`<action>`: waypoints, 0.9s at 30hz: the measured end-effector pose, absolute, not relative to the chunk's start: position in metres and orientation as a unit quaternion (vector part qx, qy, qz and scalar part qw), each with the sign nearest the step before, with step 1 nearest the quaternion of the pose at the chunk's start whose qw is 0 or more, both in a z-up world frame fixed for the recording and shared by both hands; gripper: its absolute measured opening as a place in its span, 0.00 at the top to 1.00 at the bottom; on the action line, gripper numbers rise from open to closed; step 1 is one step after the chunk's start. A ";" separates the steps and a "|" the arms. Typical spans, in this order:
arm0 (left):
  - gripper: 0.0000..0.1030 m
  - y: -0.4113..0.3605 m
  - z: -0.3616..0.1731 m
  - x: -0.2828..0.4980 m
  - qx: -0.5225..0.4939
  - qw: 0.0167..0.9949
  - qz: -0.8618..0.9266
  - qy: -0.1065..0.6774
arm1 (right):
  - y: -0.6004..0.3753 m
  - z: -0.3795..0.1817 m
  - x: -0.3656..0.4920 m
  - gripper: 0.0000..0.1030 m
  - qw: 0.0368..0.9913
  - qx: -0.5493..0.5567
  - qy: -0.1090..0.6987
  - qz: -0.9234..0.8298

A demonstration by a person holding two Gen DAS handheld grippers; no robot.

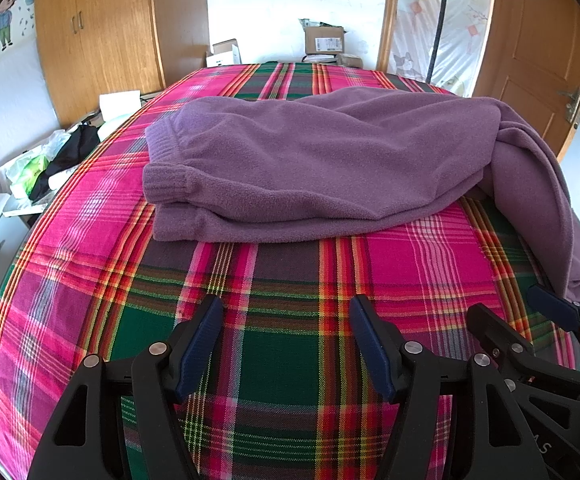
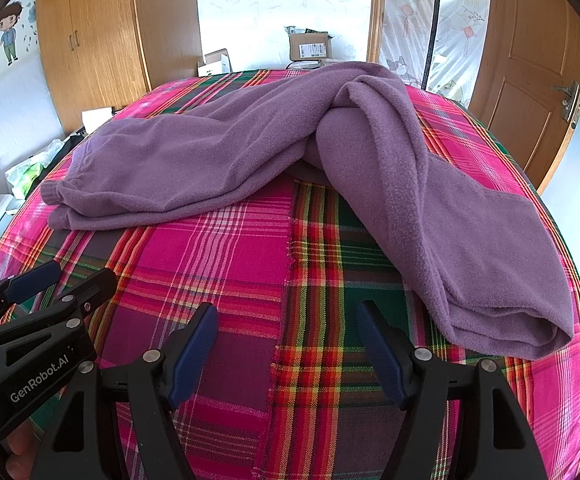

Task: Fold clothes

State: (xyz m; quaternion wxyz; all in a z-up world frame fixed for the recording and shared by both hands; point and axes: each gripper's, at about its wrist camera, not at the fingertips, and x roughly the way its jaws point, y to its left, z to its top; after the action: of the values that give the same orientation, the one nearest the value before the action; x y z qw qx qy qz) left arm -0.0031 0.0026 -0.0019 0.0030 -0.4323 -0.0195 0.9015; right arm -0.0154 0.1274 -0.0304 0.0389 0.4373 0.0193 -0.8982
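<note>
Both my left fingers (image 1: 286, 344) and right fingers (image 2: 286, 350) hang wide open, holding nothing, over the near bed (image 2: 226, 248). Purple trousers (image 2: 218, 148) lie beyond them, one leg trailing near-right.

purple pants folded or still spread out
Partly folded: the purple pants are doubled on the left, but one leg trails loose toward the right gripper.

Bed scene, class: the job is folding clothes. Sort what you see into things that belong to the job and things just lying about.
Belongs to the job:
purple fleece garment
plaid bedspread it lies on
left gripper, open
right gripper, open

Just lying about:
cardboard box
plastic bags
black cloth
wardrobe
door
</note>
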 end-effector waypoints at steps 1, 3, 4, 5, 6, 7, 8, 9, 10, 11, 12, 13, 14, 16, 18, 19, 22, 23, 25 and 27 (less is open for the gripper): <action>0.34 0.002 -0.002 -0.003 -0.432 0.003 0.901 -0.020 | 0.127 -0.030 -0.015 0.30 0.039 0.437 0.019 -0.898; 0.34 0.002 -0.002 -0.003 -0.433 0.003 0.901 -0.020 | 0.127 -0.030 -0.015 0.30 0.039 0.437 0.019 -0.898; 0.34 0.002 -0.002 -0.003 -0.433 0.004 0.901 -0.020 | 0.127 -0.030 -0.015 0.30 0.039 0.437 0.020 -0.898; 0.34 0.001 -0.001 -0.003 -0.433 0.004 0.901 -0.020 | 0.127 -0.030 -0.015 0.30 0.039 0.437 0.020 -0.898; 0.34 0.001 -0.002 -0.003 -0.433 0.005 0.901 -0.019 | 0.127 -0.030 -0.015 0.30 0.039 0.437 0.020 -0.898; 0.34 0.001 -0.002 -0.003 -0.433 0.005 0.901 -0.019 | 0.127 -0.030 -0.015 0.30 0.039 0.437 0.020 -0.898; 0.33 0.001 -0.002 -0.003 -0.433 0.005 0.901 -0.019 | 0.126 -0.030 -0.015 0.30 0.039 0.437 0.020 -0.898; 0.33 0.001 -0.002 -0.004 -0.433 0.006 0.901 -0.019 | 0.126 -0.030 -0.014 0.30 0.039 0.437 0.020 -0.898; 0.33 0.001 -0.002 -0.004 -0.433 0.005 0.901 -0.019 | 0.126 -0.030 -0.014 0.30 0.039 0.437 0.020 -0.898; 0.33 0.001 -0.002 -0.004 -0.433 0.005 0.901 -0.019 | 0.127 -0.030 -0.014 0.30 0.039 0.437 0.020 -0.898; 0.33 0.001 -0.002 -0.004 -0.433 0.005 0.901 -0.019 | 0.127 -0.030 -0.014 0.30 0.039 0.438 0.020 -0.898; 0.33 0.001 -0.002 -0.004 -0.433 0.006 0.901 -0.019 | 0.127 -0.030 -0.014 0.30 0.039 0.438 0.020 -0.898; 0.33 0.001 -0.002 -0.004 -0.433 0.006 0.901 -0.019 | 0.127 -0.030 -0.014 0.30 0.039 0.438 0.020 -0.898; 0.33 0.001 -0.002 -0.005 -0.433 0.006 0.901 -0.019 | 0.126 -0.030 -0.014 0.30 0.039 0.438 0.020 -0.898; 0.33 0.001 -0.002 -0.005 -0.433 0.006 0.901 -0.019 | 0.126 -0.030 -0.014 0.30 0.039 0.438 0.020 -0.898; 0.33 0.001 -0.002 -0.005 -0.433 0.006 0.901 -0.019 | 0.126 -0.030 -0.014 0.30 0.039 0.438 0.020 -0.898; 0.33 0.001 -0.002 -0.005 -0.433 0.006 0.901 -0.019 | 0.126 -0.030 -0.014 0.30 0.039 0.438 0.020 -0.898; 0.33 0.001 -0.002 -0.005 -0.433 0.006 0.901 -0.019 | 0.126 -0.030 -0.015 0.30 0.039 0.438 0.020 -0.898; 0.33 0.001 -0.002 -0.005 -0.433 0.006 0.901 -0.018 | 0.126 -0.030 -0.015 0.30 0.039 0.438 0.021 -0.898; 0.33 0.000 -0.002 -0.006 -0.433 0.006 0.901 -0.018 | 0.126 -0.030 -0.014 0.30 0.039 0.438 0.021 -0.898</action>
State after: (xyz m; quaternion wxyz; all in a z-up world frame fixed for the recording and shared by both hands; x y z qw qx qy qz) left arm -0.0055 0.0003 -0.0021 0.0059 -0.4333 -0.0184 0.9010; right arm -0.0145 0.1261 -0.0302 0.0386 0.4377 0.0207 -0.8980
